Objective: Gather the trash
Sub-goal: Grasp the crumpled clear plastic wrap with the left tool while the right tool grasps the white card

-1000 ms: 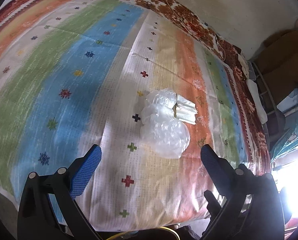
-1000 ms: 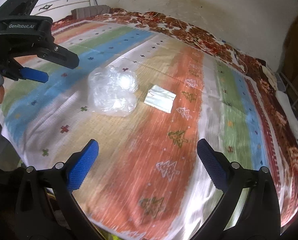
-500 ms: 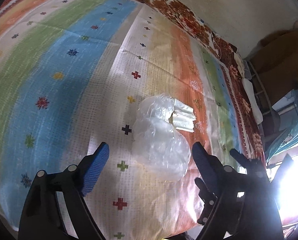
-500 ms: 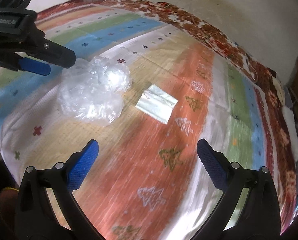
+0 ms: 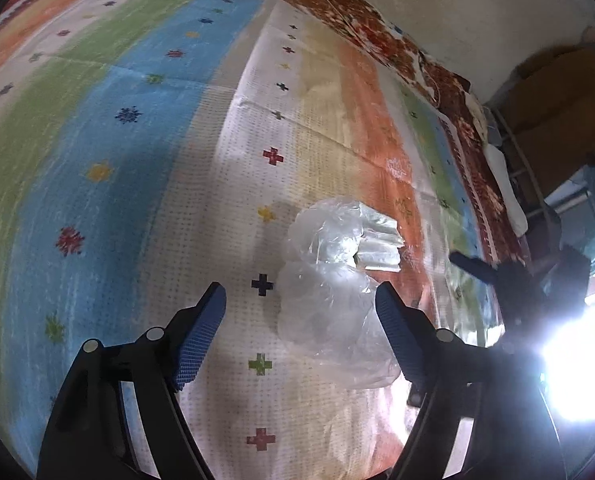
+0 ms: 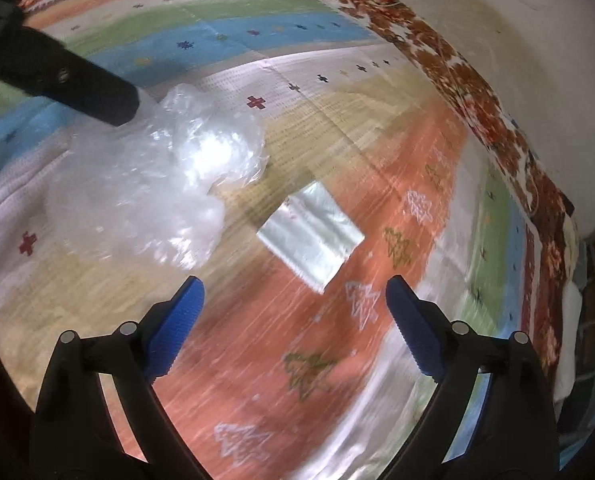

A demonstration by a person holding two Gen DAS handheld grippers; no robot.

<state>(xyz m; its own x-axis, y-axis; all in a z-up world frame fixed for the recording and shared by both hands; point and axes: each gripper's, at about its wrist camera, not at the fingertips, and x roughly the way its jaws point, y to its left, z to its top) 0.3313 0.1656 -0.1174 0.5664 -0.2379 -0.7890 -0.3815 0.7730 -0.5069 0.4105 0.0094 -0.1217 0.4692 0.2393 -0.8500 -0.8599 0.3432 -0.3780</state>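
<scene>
A crumpled clear plastic bag lies on the striped bedsheet, and a flat silvery wrapper sits just behind it. My left gripper hovers over the bag with its jaws closing. The bag is between the blue pads, which do not press on it. My right gripper is low over the sheet with its jaws closing on nothing. The wrapper lies just beyond its tips. In the right wrist view, one left finger reaches over the bag. A right finger shows at the right of the left wrist view.
The bed runs back to a stained pale wall, with a brown floral border along the sheet's far edge. Beside the bed stand brown furniture and a metal frame. Strong glare hides the lower right of the left wrist view.
Both grippers came down and closer, the left over the bag and the right toward the wrapper. Both pairs of jaws narrowed, and the right view rolled.
</scene>
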